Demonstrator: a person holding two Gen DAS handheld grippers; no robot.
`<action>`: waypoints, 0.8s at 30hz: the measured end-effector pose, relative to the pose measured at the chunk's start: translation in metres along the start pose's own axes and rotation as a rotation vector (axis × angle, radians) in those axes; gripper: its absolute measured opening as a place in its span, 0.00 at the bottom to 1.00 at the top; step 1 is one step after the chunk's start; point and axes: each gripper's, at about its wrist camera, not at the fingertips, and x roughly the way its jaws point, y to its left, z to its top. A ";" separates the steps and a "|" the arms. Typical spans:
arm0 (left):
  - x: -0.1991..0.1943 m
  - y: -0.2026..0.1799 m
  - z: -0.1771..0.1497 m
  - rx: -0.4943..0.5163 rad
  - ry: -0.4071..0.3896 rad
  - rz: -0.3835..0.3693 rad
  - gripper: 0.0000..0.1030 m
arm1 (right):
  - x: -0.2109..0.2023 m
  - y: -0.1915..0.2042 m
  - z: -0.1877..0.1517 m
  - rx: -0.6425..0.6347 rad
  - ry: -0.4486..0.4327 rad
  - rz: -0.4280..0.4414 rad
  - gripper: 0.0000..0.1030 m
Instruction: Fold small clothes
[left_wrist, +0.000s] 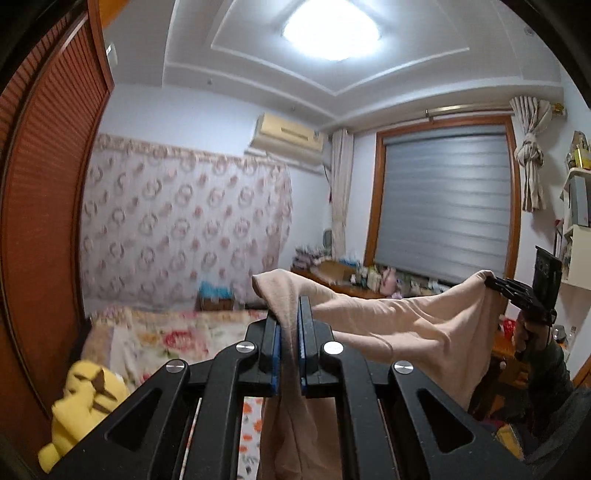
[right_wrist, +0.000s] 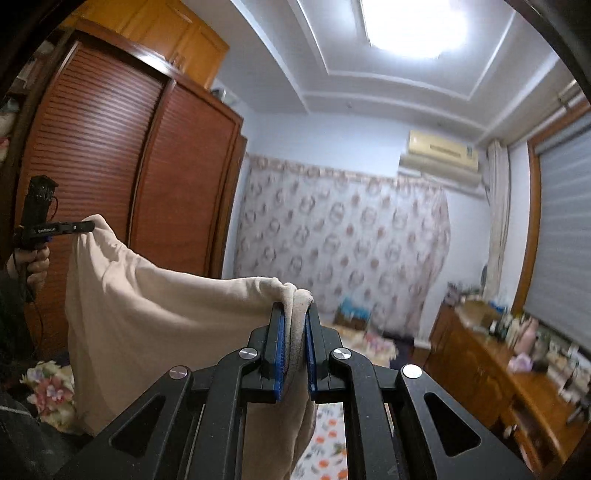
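A beige garment (left_wrist: 424, 325) hangs stretched in the air between my two grippers, well above the bed. My left gripper (left_wrist: 290, 306) is shut on one top corner of it; the cloth bunches between the blue pads and hangs down below. My right gripper (right_wrist: 295, 314) is shut on the other top corner of the garment (right_wrist: 155, 317). Each gripper shows in the other's view: the right gripper (left_wrist: 493, 282) at far right, the left gripper (right_wrist: 86, 226) at far left, both pinching the cloth.
A bed with a floral cover (left_wrist: 173, 336) lies below, with a yellow plush toy (left_wrist: 86, 398) at its left. A brown louvred wardrobe (right_wrist: 122, 177) stands on the left. A wooden dresser (right_wrist: 491, 365) with several bottles runs under the window (left_wrist: 443, 199).
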 end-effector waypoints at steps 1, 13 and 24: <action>-0.001 0.001 0.006 0.013 -0.014 0.015 0.08 | -0.003 -0.001 0.008 -0.008 -0.015 0.000 0.09; 0.152 0.082 -0.041 0.045 0.147 0.233 0.08 | 0.162 -0.015 0.007 -0.051 0.190 -0.071 0.09; 0.306 0.163 -0.170 -0.038 0.431 0.300 0.08 | 0.356 -0.019 -0.083 -0.010 0.459 -0.015 0.10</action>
